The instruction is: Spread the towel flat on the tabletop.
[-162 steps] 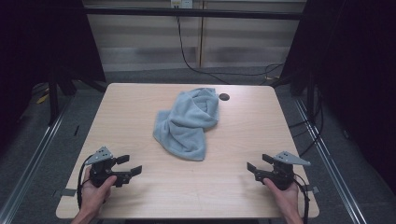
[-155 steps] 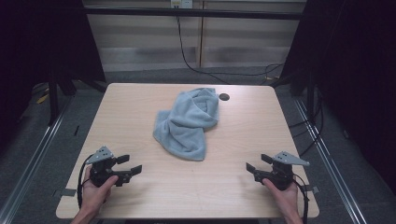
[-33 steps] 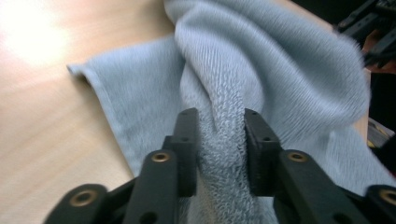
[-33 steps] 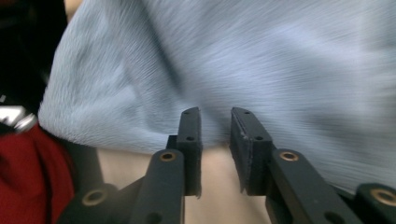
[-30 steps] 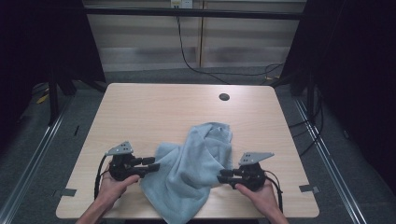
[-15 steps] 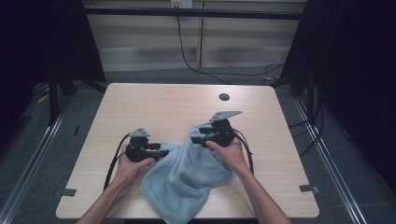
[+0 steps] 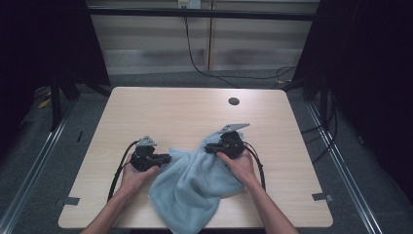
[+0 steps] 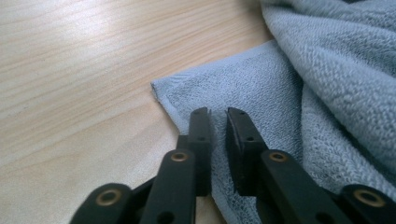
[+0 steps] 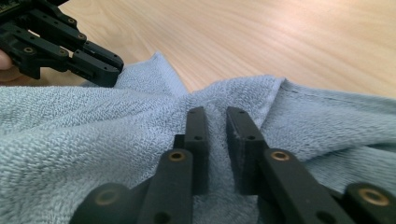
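No readable text, label or sign anywhere

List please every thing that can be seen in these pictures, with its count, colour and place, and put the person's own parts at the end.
towel: one, light blue, crumpled on the near middle of the table, its near end hanging over the near edge.
table: one, light wood, in the centre of the high view.
hole: one, dark, round, in the tabletop near the far edge, right of centre.
floor cable: one, black, on the floor beyond the table.
tape pieces: two, grey, by the near corners of the table.
left tool: one, black, jaws just closed, nearly together at a towel corner.
right tool: one, black, jaws just closed, nearly together on a towel fold.
hands: two, each holding a tool.
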A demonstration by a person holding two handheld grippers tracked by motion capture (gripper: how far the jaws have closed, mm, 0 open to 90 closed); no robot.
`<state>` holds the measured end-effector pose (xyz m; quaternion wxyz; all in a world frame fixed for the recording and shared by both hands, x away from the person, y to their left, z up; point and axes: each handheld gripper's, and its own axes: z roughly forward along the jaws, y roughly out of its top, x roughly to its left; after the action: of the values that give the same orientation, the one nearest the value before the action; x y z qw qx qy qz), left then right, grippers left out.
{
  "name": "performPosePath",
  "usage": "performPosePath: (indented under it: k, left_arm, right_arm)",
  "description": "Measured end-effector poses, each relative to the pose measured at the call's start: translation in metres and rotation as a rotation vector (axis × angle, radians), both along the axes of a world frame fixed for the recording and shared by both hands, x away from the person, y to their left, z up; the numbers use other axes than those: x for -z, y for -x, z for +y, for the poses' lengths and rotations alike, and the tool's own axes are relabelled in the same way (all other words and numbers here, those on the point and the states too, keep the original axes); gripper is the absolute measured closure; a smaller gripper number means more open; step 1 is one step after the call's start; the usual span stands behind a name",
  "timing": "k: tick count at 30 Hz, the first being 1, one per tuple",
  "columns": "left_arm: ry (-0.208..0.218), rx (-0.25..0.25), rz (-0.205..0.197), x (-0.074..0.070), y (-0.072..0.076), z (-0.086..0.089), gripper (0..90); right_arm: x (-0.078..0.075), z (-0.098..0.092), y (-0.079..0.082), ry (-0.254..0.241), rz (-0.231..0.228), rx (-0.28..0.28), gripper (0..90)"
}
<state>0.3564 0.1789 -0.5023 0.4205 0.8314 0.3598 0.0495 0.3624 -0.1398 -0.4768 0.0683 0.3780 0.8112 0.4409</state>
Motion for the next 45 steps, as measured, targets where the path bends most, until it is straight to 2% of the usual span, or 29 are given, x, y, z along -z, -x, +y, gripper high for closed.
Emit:
performPosePath:
  k: [2, 5, 8, 10, 13, 16, 17, 18, 19, 22, 23, 24, 25, 26, 28, 29, 30, 32, 33, 34, 37, 40, 41, 42, 43, 44, 45]
  left_arm:
    - [0.004, 0.0, 0.002, 0.0, 0.0, 0.0, 84.5]
    - [0.058, -0.008, 0.039, 0.002, -0.005, 0.007, 85.8]
    - [0.072, -0.012, 0.023, -0.002, -0.005, 0.009, 87.7]
    - [0.112, -0.014, 0.022, -0.006, -0.006, 0.013, 88.4]
    - [0.131, -0.023, 0.009, -0.017, -0.012, 0.018, 88.7]
    - [0.161, -0.053, -0.025, -0.034, -0.018, 0.023, 89.2]
    - [0.161, -0.053, -0.025, -0.034, -0.018, 0.023, 89.4]
    - [0.175, -0.063, -0.057, -0.051, -0.022, 0.027, 89.6]
    - [0.183, -0.068, -0.076, -0.061, -0.023, 0.029, 90.0]
    - [0.247, -0.086, -0.135, -0.092, -0.026, 0.042, 90.0]
    - [0.247, -0.086, -0.135, -0.092, -0.026, 0.042, 90.0]
    - [0.275, -0.101, -0.172, -0.111, -0.024, 0.051, 90.0]
    - [0.275, -0.101, -0.172, -0.111, -0.024, 0.051, 90.0]
    - [0.274, -0.1, -0.188, -0.118, -0.021, 0.054, 90.0]
    - [0.264, -0.089, -0.173, -0.114, -0.021, 0.053, 90.0]
    - [0.234, -0.097, -0.139, -0.096, -0.022, 0.045, 84.4]
    - [0.228, -0.089, -0.111, -0.084, -0.023, 0.041, 81.5]
    - [0.184, -0.066, -0.048, -0.059, -0.026, 0.03, 74.3]
    - [0.148, -0.053, -0.042, -0.049, -0.026, 0.025, 71.9]
    - [0.135, -0.058, -0.023, -0.04, -0.026, 0.021, 68.7]
    - [0.124, -0.056, 0.029, -0.022, -0.027, 0.017, 54.5]
    - [0.103, -0.041, 0.056, -0.01, -0.025, 0.014, 43.3]
    - [0.103, -0.041, 0.056, -0.01, -0.025, 0.014, 40.3]
    - [0.104, -0.022, 0.066, -0.006, -0.023, 0.011, 37.6]
    - [0.078, -0.03, 0.044, -0.005, -0.022, 0.009, 39.1]
    - [0.045, -0.03, 0.024, -0.005, -0.021, 0.007, 47.3]
    - [0.045, -0.03, 0.024, -0.005, -0.021, 0.007, 61.9]
  right_arm:
    - [-0.005, -0.006, 0.002, -0.004, -0.011, 0.012, 83.3]
    - [-0.009, -0.016, 0.001, -0.004, -0.029, 0.024, 84.6]
    - [-0.015, -0.024, 0.002, -0.022, -0.038, 0.037, 84.9]
    - [-0.019, -0.03, 0.003, -0.043, -0.046, 0.048, 84.9]
    - [-0.028, -0.038, -0.001, -0.073, -0.058, 0.063, 84.8]
    - [-0.045, -0.039, -0.008, -0.093, -0.081, 0.068, 85.0]
    - [-0.045, -0.039, -0.008, -0.093, -0.081, 0.068, 85.0]
    - [-0.063, -0.039, -0.012, -0.123, -0.112, 0.07, 85.2]
    - [-0.069, -0.039, -0.013, -0.122, -0.124, 0.071, 85.2]
    - [-0.093, -0.041, -0.015, -0.125, -0.169, 0.078, 85.2]
    - [-0.1, -0.042, -0.015, -0.126, -0.184, 0.079, 85.2]
    - [-0.107, -0.044, -0.014, -0.127, -0.198, 0.085, 85.2]
    - [-0.113, -0.046, -0.013, -0.129, -0.208, 0.09, 85.1]
    - [-0.117, -0.048, -0.011, -0.131, -0.216, 0.093, 85.1]
    - [-0.119, -0.049, -0.009, -0.128, -0.218, 0.093, 85.1]
    - [-0.116, -0.053, -0.005, -0.112, -0.214, 0.096, 85.2]
    - [-0.112, -0.055, -0.003, -0.1, -0.2, 0.097, 85.2]
    - [-0.098, -0.06, -0.001, -0.083, -0.172, 0.105, 85.1]
    - [-0.091, -0.064, 0.001, -0.077, -0.159, 0.106, 85.2]
    - [-0.084, -0.067, 0.002, -0.078, -0.144, 0.112, 85.1]
    - [-0.067, -0.076, 0.009, -0.073, -0.115, 0.117, 85.1]
    - [-0.052, -0.084, 0.016, -0.06, -0.089, 0.128, 84.5]
    - [-0.047, -0.087, 0.018, -0.063, -0.077, 0.134, 84.4]
    - [-0.041, -0.09, 0.02, -0.069, -0.066, 0.141, 84.1]
    - [-0.038, -0.091, 0.021, -0.066, -0.058, 0.147, 83.9]
    - [-0.034, -0.093, 0.022, -0.066, -0.053, 0.148, 83.9]
    - [-0.03, -0.094, 0.022, -0.069, -0.049, 0.15, 83.9]
